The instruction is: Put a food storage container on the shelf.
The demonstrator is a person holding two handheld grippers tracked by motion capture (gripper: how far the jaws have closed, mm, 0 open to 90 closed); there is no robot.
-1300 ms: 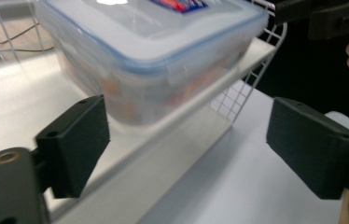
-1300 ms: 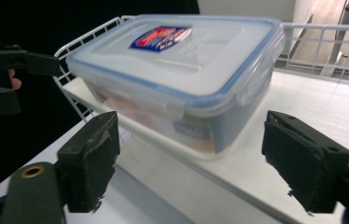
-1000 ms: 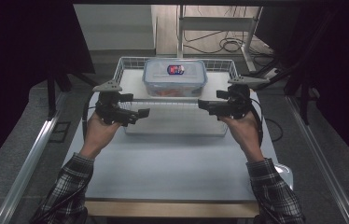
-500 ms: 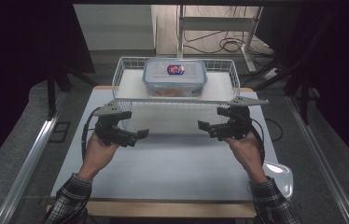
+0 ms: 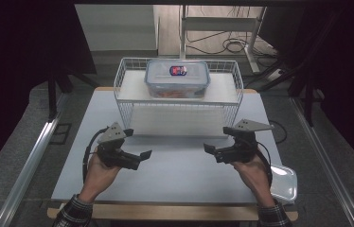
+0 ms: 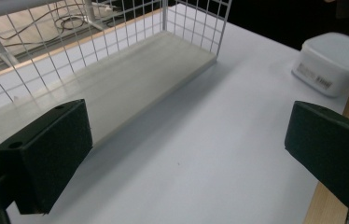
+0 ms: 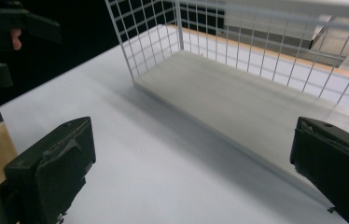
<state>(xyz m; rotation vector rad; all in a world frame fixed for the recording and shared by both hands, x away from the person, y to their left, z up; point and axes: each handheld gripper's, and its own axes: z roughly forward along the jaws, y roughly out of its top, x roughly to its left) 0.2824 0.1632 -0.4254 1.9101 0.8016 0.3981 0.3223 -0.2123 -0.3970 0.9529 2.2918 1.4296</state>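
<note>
White laminate covers your tabletop (image 5: 175,175), smooth and matte, with a pale wooden edge showing along the bottom of the high view. Around it the room is dim: grey floor, metal rails running down both sides, and cables looped on the floor in the upper middle of the frame.

Your nearest thing is the wire basket (image 5: 177,94), sitting in the upper centre of the high view at the far part of the tabletop. It is a white grid of thin rods, box-shaped, with a flat pale board as its floor and another across its top. On that upper board rests a clear plastic container (image 5: 177,78), rounded at the corners, with a bluish lid and a small red and blue label.

Your left tool (image 5: 135,158) hangs at the lower left of the frame, its tips toward the middle. In the left gripper view its black blocky jaws stand far apart with bare tabletop between them. Your right tool (image 5: 213,151) mirrors it at the lower right; its jaws have just been opening and now stand wide, nothing between them. Both sit well short of the basket.

At the lower right edge a white lidded tub (image 5: 284,182) rests just beside your right hand (image 5: 253,170)
</note>
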